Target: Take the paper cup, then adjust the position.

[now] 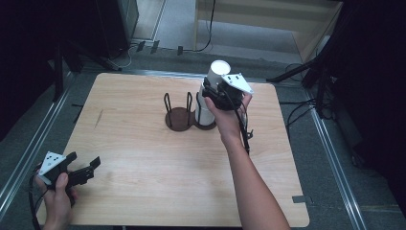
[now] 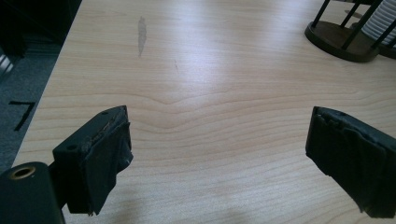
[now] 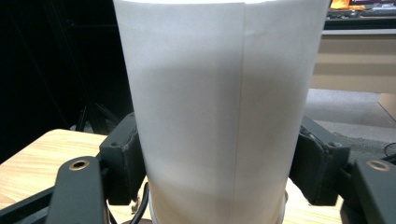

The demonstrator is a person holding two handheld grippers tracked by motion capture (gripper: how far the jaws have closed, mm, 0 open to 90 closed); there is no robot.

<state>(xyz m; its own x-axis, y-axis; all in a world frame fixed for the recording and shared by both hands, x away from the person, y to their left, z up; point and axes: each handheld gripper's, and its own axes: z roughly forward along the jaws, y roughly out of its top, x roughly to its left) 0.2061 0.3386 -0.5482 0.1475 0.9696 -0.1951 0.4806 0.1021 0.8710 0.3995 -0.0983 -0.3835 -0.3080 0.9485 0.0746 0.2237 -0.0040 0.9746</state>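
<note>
A: Right claw [image 1: 210,91]?

B: My jaws are clamped on the white cup [image 1: 215,72], one pad each side. It sits atop the cup stack [image 1: 205,115] in the dark rack [image 1: 179,119], mid-desk, far side.

A: Left claw [image 1: 86,168]?

B: Jaws wide apart, nothing between them. It hovers low over the desk [image 1: 143,182] at the near left corner, well apart from the rack.

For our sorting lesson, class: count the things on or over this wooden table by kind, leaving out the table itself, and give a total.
Hand-held grippers: 2 (left gripper, right gripper)
White cup stack: 1 (single cups cannot be told apart)
Dark cup holder: 1
Total: 4
</note>
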